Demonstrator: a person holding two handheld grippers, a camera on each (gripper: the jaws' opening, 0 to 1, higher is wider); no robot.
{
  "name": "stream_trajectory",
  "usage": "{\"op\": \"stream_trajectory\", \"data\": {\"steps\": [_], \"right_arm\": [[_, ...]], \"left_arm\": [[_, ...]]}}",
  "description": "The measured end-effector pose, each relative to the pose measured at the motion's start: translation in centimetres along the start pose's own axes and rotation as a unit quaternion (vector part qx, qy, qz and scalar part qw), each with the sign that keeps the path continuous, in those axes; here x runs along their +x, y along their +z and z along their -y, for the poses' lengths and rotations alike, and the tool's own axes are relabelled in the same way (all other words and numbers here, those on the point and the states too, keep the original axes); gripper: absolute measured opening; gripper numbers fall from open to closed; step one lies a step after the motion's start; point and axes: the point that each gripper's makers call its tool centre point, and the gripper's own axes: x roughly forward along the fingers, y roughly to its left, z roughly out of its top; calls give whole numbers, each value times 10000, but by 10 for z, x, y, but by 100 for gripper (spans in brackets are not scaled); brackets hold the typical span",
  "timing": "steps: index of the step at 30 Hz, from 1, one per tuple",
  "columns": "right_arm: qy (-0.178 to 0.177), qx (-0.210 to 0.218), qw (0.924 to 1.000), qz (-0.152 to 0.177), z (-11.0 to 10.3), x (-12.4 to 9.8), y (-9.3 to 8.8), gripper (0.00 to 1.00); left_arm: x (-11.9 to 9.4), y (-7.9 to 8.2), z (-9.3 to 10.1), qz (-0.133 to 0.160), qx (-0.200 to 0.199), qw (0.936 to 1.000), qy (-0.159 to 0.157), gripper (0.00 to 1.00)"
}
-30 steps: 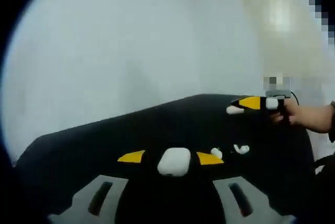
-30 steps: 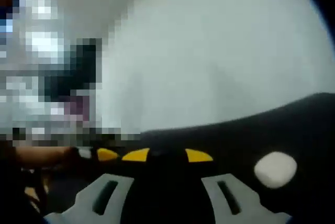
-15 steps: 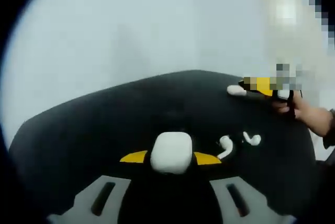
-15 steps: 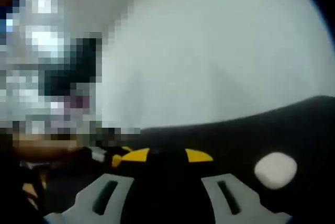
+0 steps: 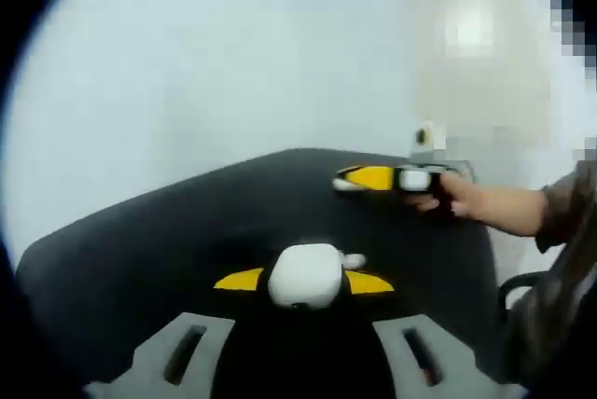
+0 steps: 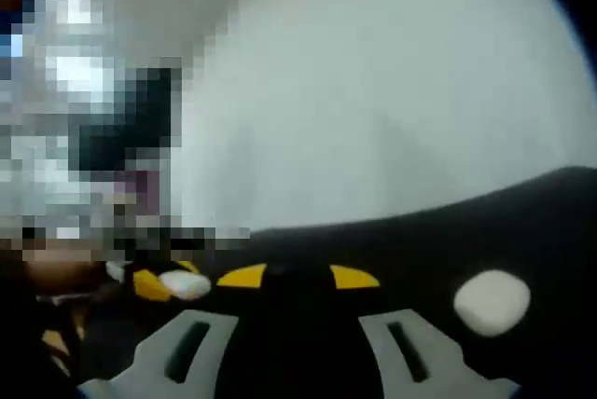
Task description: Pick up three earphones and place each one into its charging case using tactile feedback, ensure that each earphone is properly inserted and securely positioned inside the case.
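Black table (image 5: 168, 231): case (image 5: 303, 275) between left claw (image 5: 303, 281).

The charging case (image 5: 304, 275) hides most of one earphone (image 5: 353, 260).

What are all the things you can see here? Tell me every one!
Charging case: one, white, closed as far as I can tell, between the left gripper's yellow tips.
Earphone: one, white, just beside the case.
White oval thing: one, on the black top in the right gripper view; too blurred to name.
Table: one, black.
Wall: pale grey-white, behind the table.
Left gripper: yellow-tipped, around the case; grip unclear.
Right gripper: yellow-tipped, apart, nothing between them.
Person's hand: one, holding the right gripper.
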Motion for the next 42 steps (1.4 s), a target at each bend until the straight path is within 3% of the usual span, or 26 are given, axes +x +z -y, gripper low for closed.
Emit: {"op": "stream_trajectory", "data": {"steps": [5, 6, 10, 11, 12, 13, 15, 21, 24, 27, 29, 31, 33, 35, 37, 38, 39, 40, 42], "right_arm": [[49, -57, 10000, -41, -1, 2, -1, 26], [58, -79, 9999, -53, -2, 2, -2, 26], [62, -155, 9998, -84, -3, 1, -3, 26], [52, -181, 9998, -97, -3, 1, -4, 26], [50, -197, 9997, -106, -4, 1, -4, 26], [53, -207, 9997, -119, -4, 1, -5, 26], [57, -227, 9996, -130, -4, 1, -5, 26], [45, -256, 9995, -154, -4, 1, -6, 26], [50, -293, 9994, -197, -5, 2, -8, 26], [39, -348, 9991, -260, -5, 2, -10, 26], [55, -364, 9989, -298, -6, 2, -11, 26], [110, -364, 9986, -371, -10, 2, -14, 26], [389, -346, 9981, -326, -22, 2, -12, 26], [739, -277, 9964, -313, -36, 1, -11, 26], [1161, -153, 9903, -741, -53, -1, -23, 29], [1314, -160, 9869, -925, -61, -1, -26, 30], [1524, -77, 9823, -1087, -74, -5, -29, 29], [1862, -62, 9712, -1488, -92, -14, -37, 28], [2391, -306, 9559, -1677, -120, -29, -43, 30]], "left_arm": [[11, -21, 28, -234, 322, 9991, 133, 29], [12, -21, 30, -168, 411, 9988, 187, 29], [16, -23, 31, -81, 151, 9991, 375, 29], [17, -34, 31, -347, 162, 9984, 405, 29], [18, -23, 32, 4, 117, 9990, 443, 29], [15, -29, 33, -160, 212, 9988, 420, 29], [13, -28, 36, -164, 418, 9985, 305, 29], [4, -30, 36, -266, 408, 9988, 7, 30], [-4, -21, 37, -92, 605, 9979, -230, 30], [-15, 10, 37, 655, -191, 9960, -574, 29], [-22, 22, 25, 1032, -388, 9925, -523, 21], [-25, 14, 14, 833, -360, 9951, -392, 12], [-26, 7, 6, 799, -359, 9957, -315, 13], [-27, 3, 1, 969, -441, 9938, -329, 14], [-27, -2, -2, 1057, -490, 9925, -379, 15], [-28, 1, -2, 1054, -272, 9935, -332, 15], [-30, 9, 3, 1298, -166, 9907, -365, 13], [-31, 14, 7, 1491, -121, 9877, -452, 13], [-30, 10, 14, 1406, -21, 9886, -532, 13]]}}
